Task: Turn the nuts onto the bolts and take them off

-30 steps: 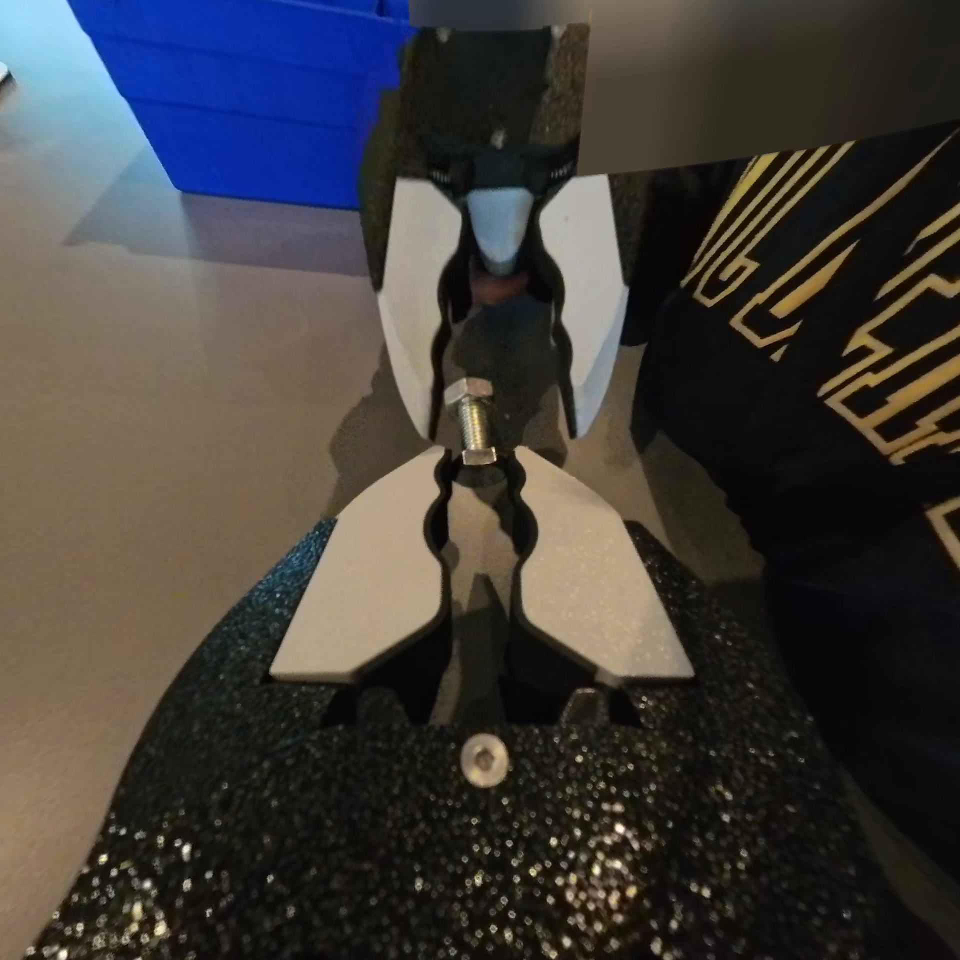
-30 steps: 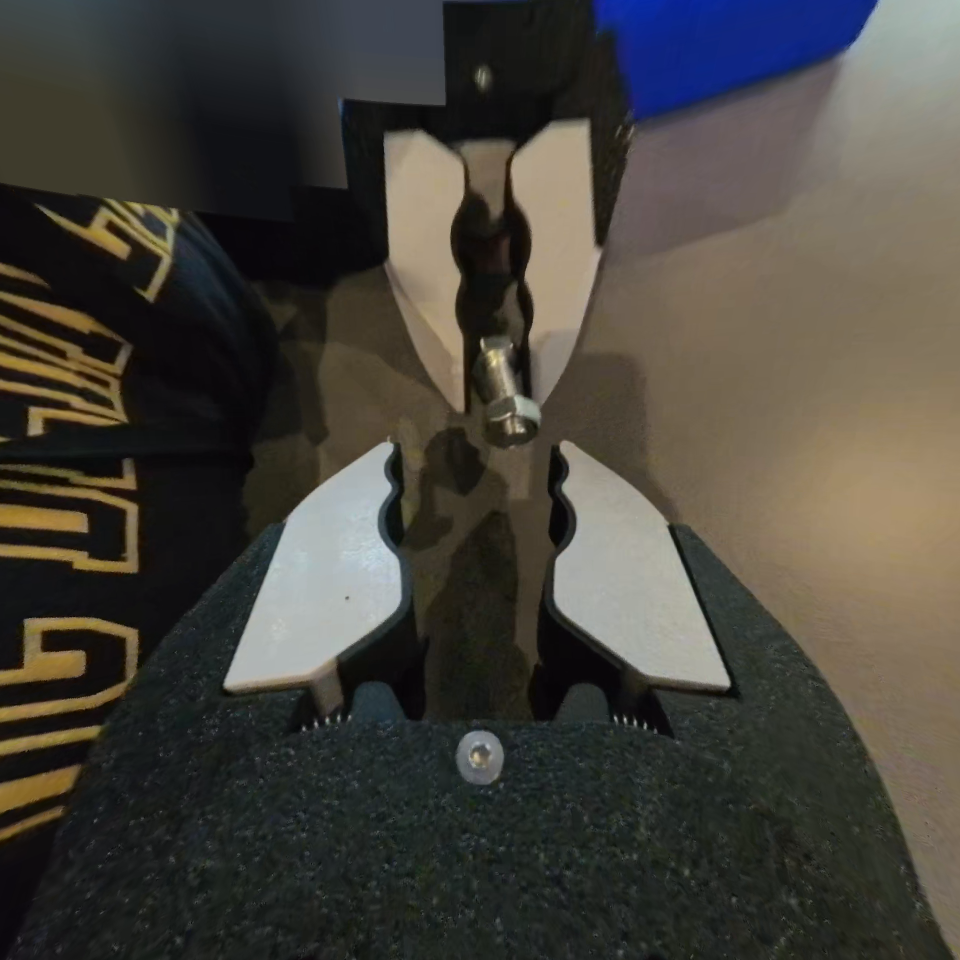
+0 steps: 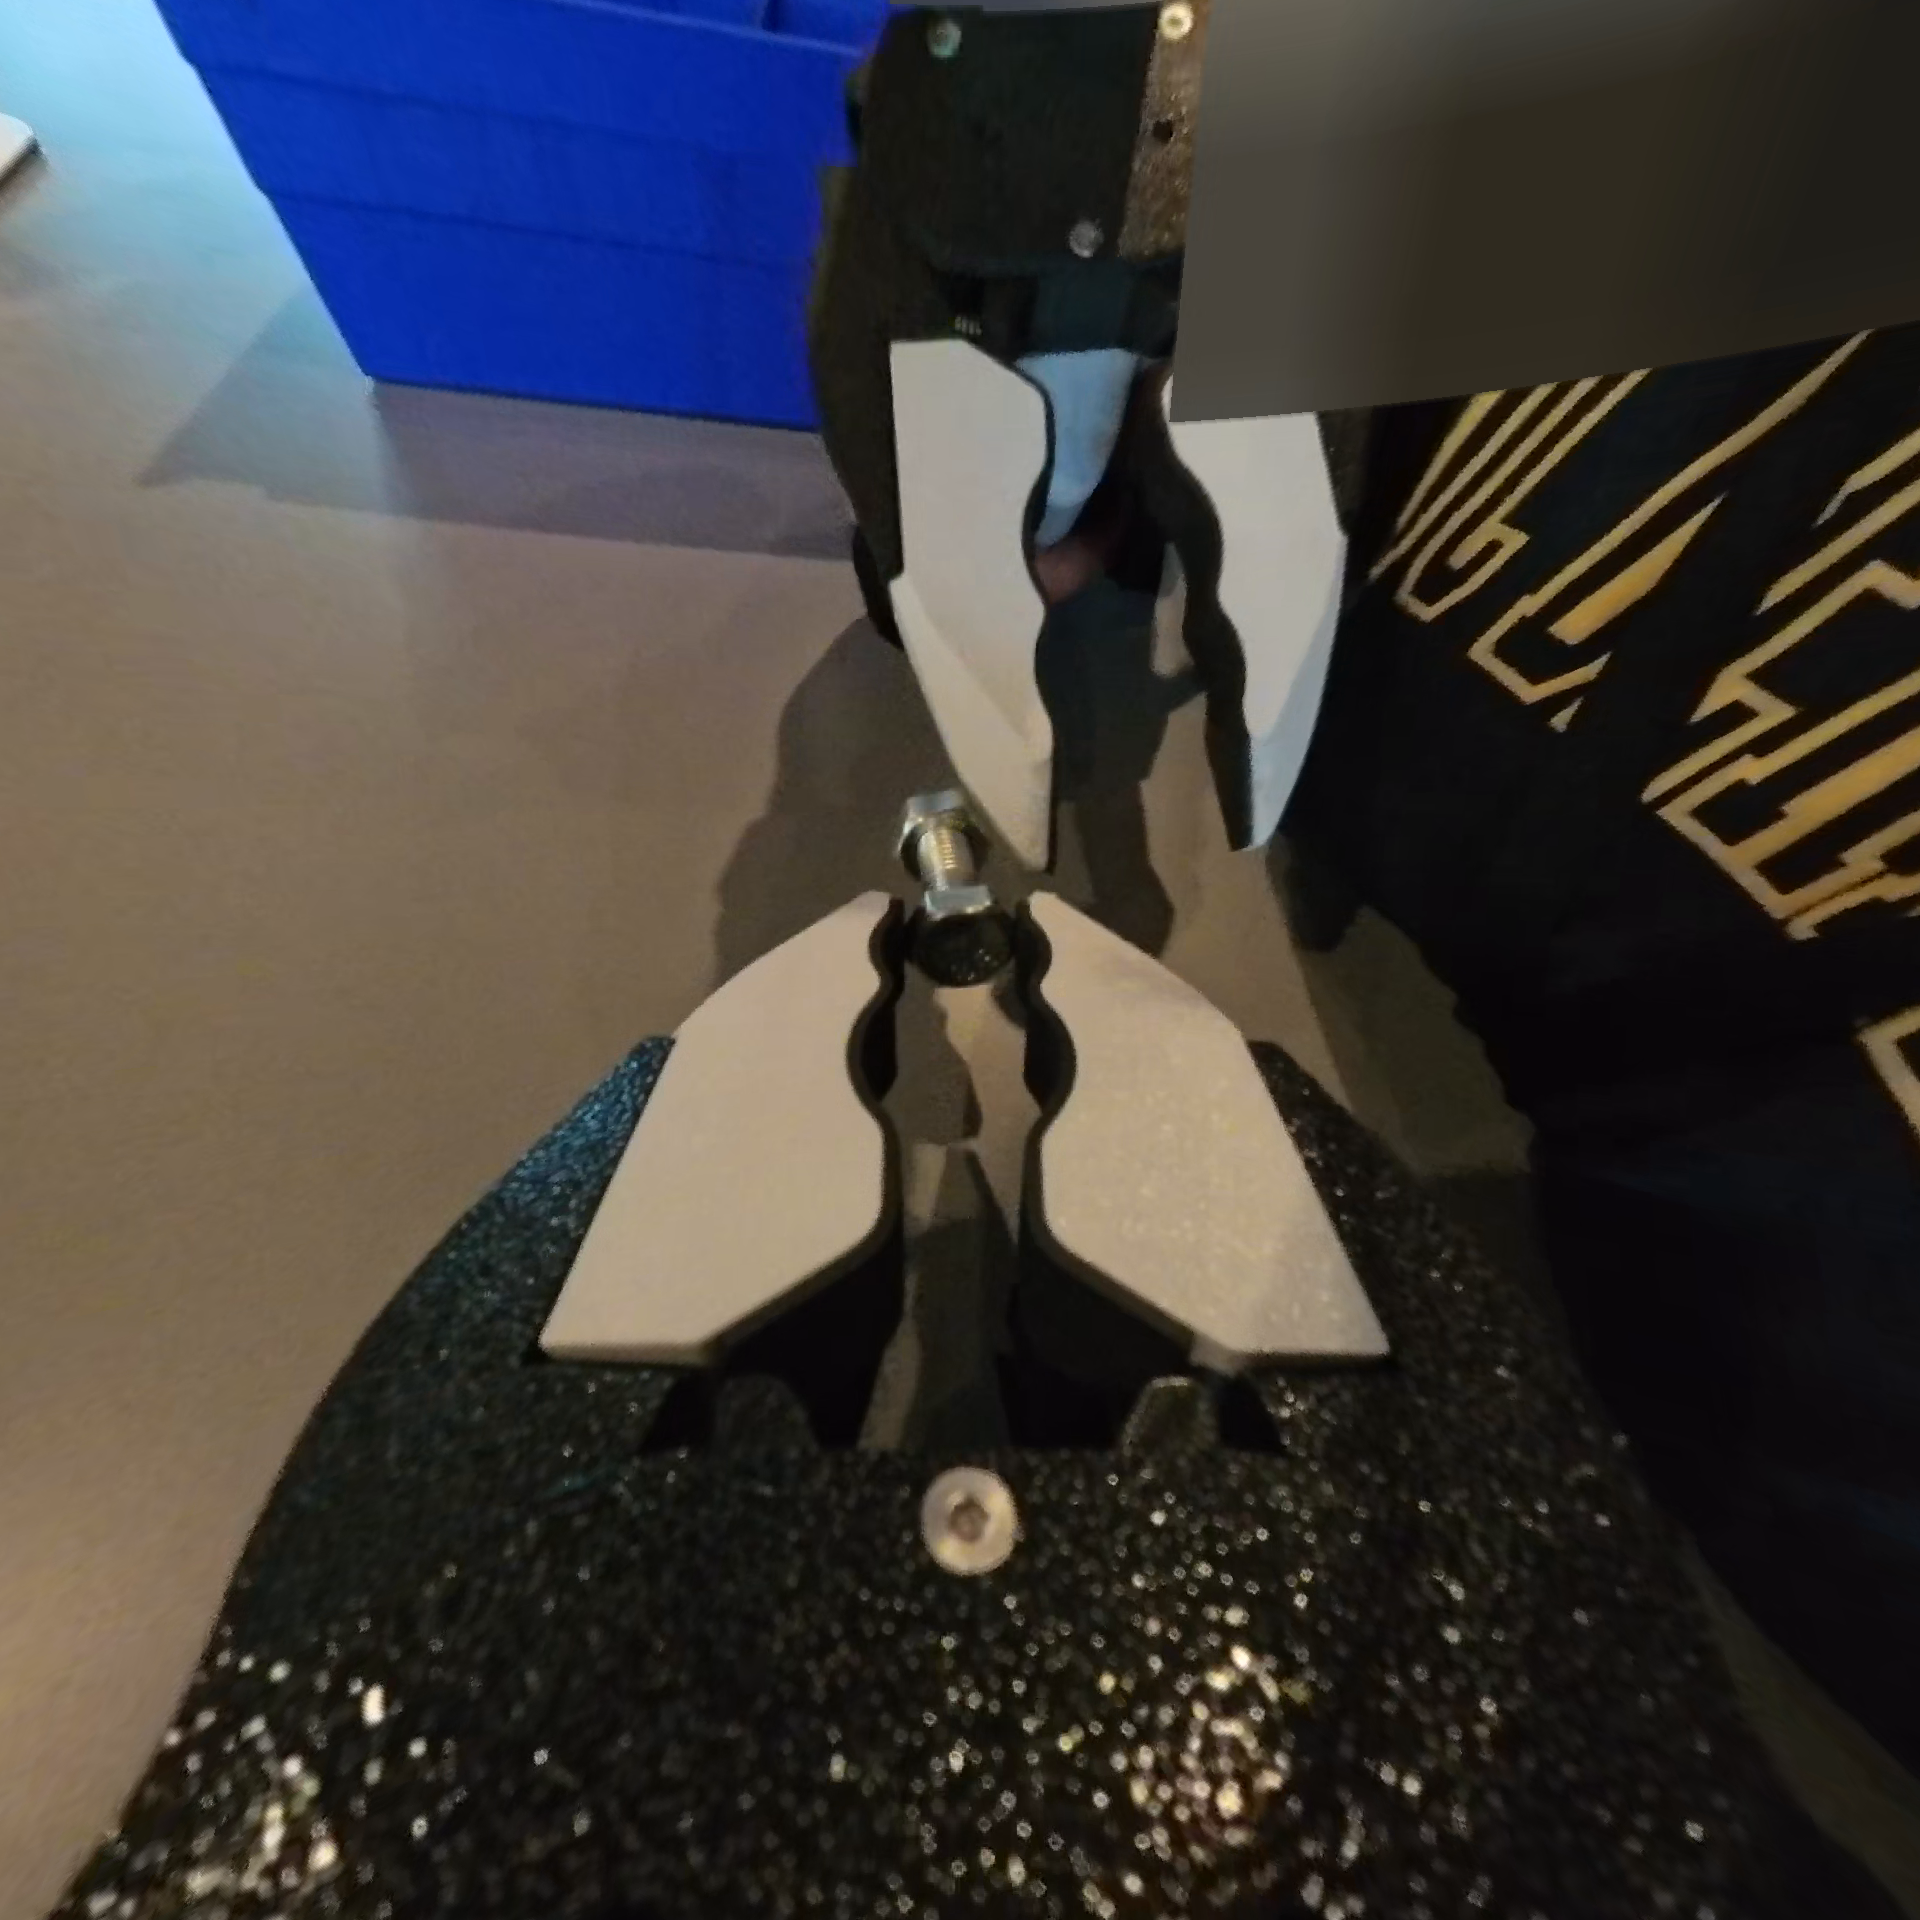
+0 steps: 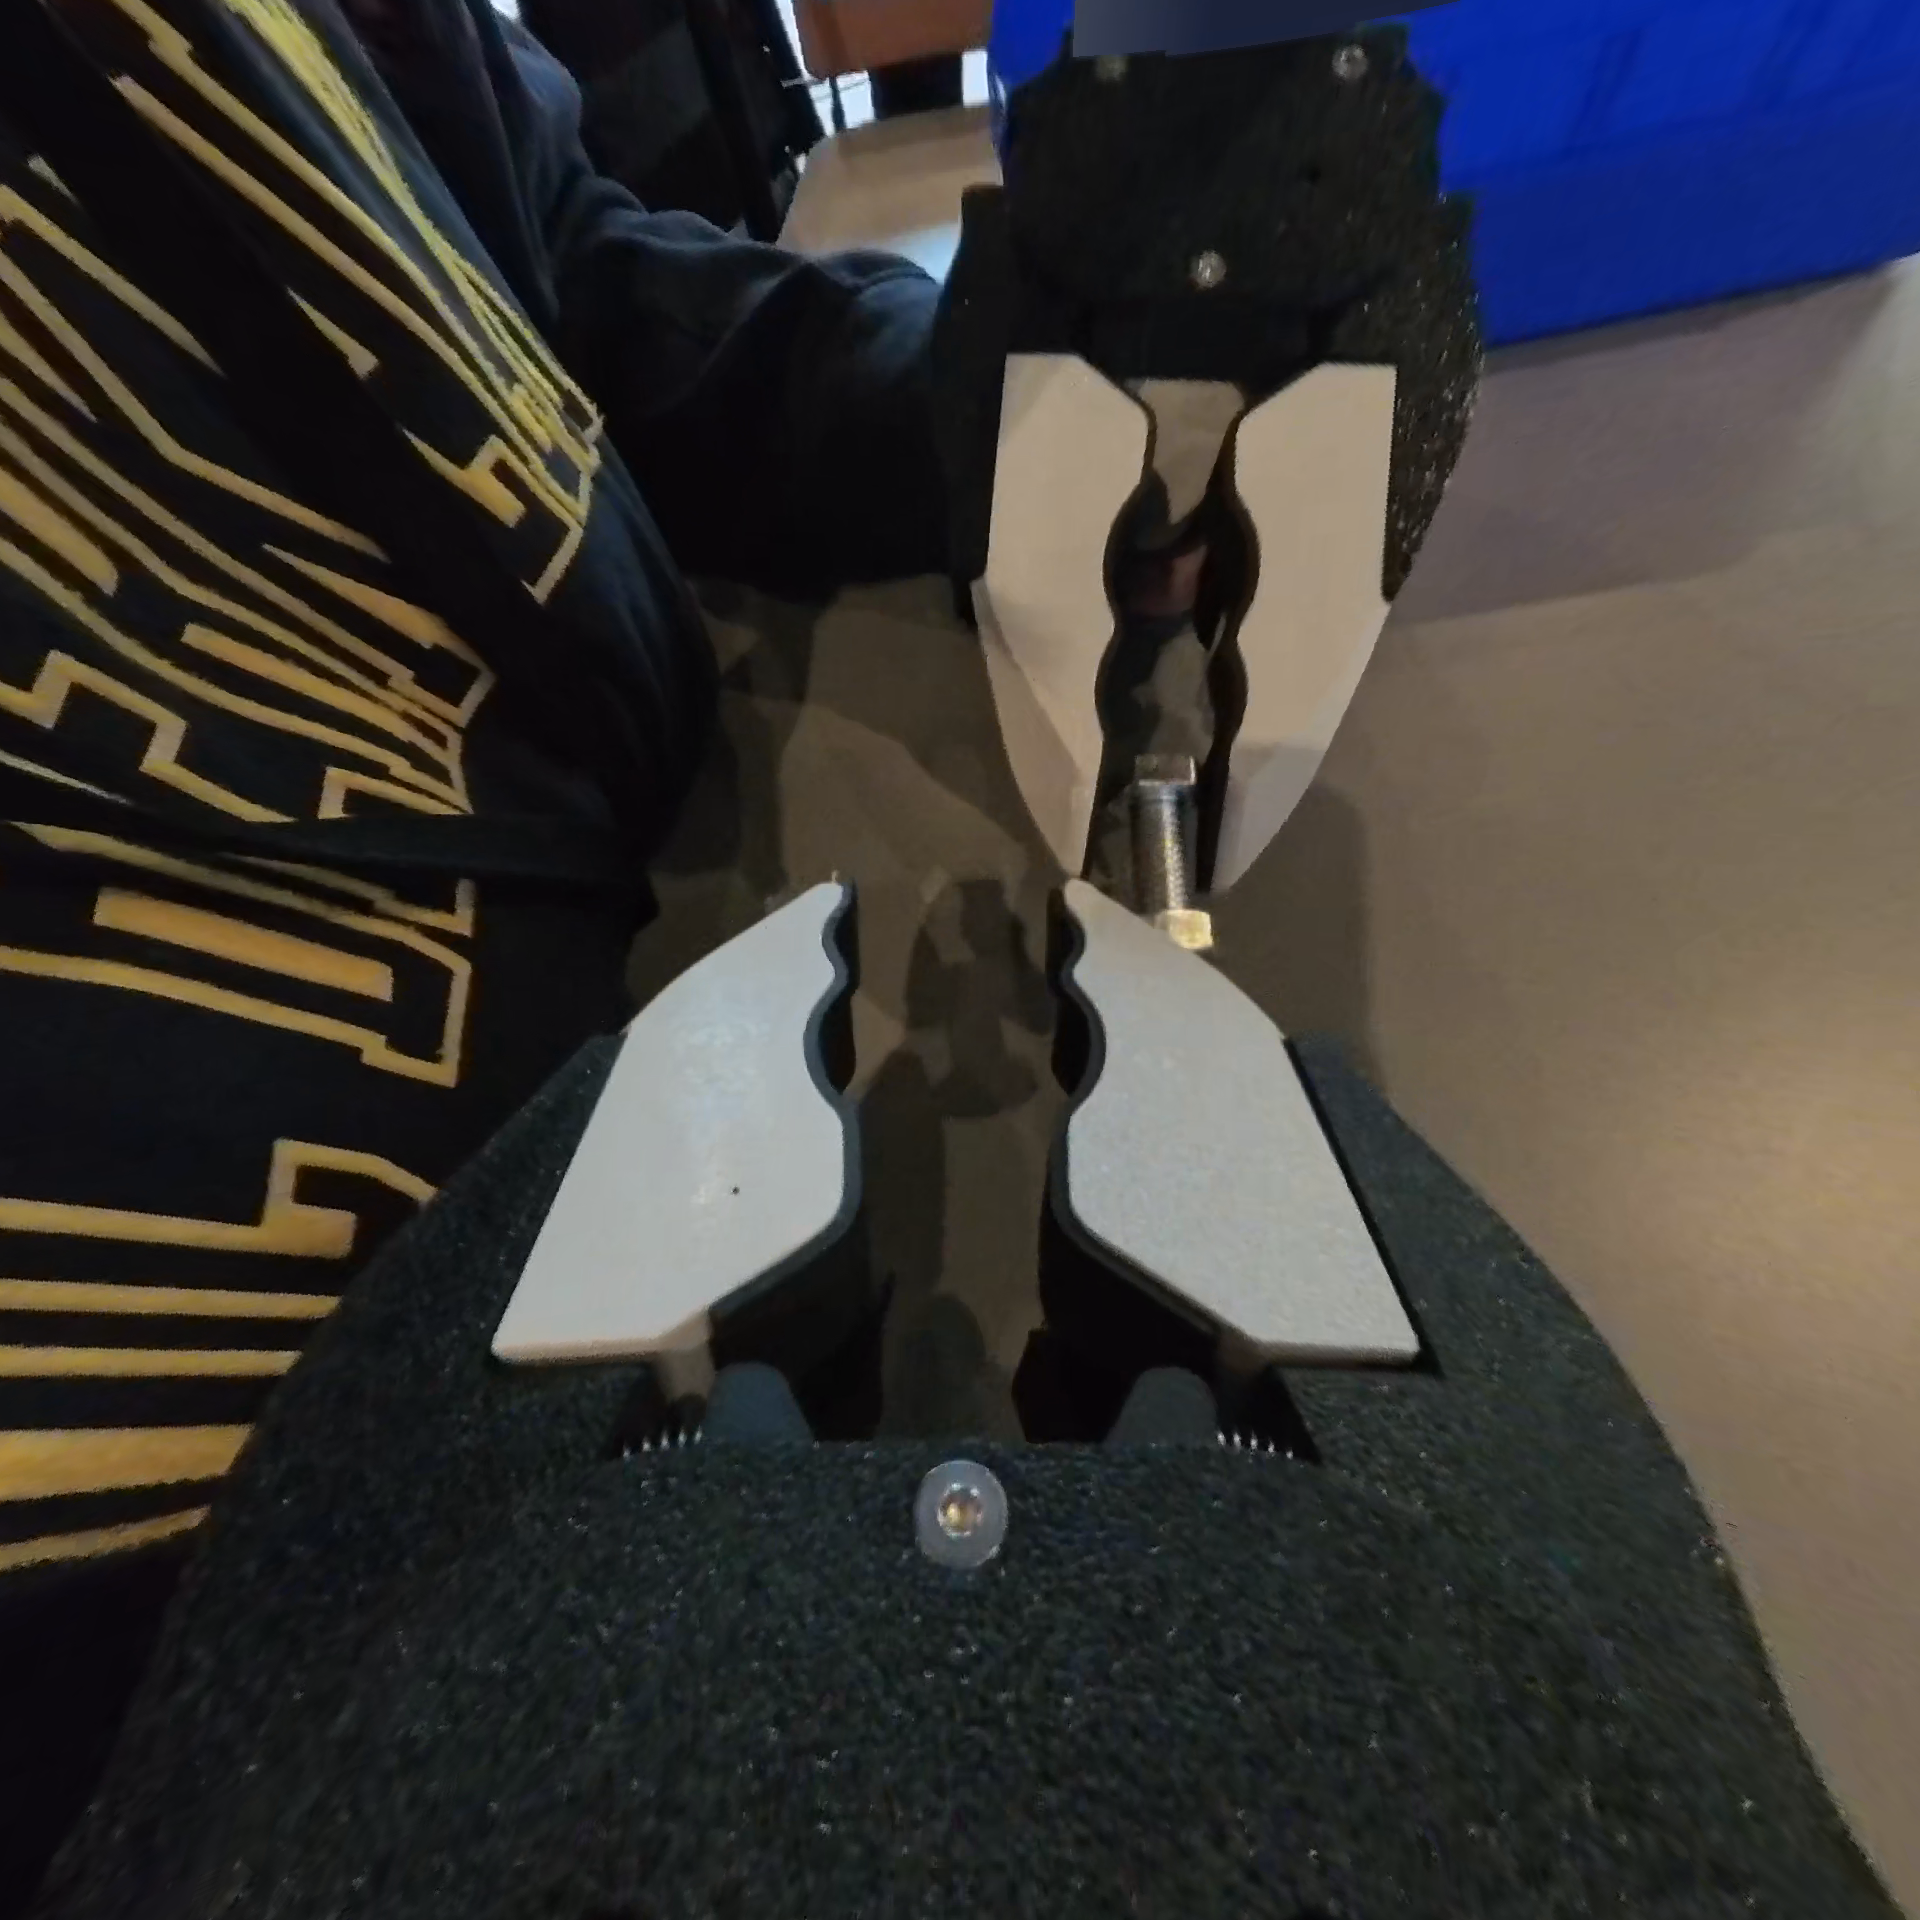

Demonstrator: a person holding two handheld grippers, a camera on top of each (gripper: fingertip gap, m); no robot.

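Left claw (image 3: 958, 914) around threaded steel bolt (image 3: 943, 854)

Bolt (image 3: 943, 868) btwn facing claws

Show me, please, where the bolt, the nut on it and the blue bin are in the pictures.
bolt (image 3: 943, 854): left wrist view, on the bare threaded shank.
nut (image 3: 932, 811): left wrist view, on the hexagonal side, at the bolt's far end.
blue bin (image 3: 540, 197): left wrist view, on its front wall.
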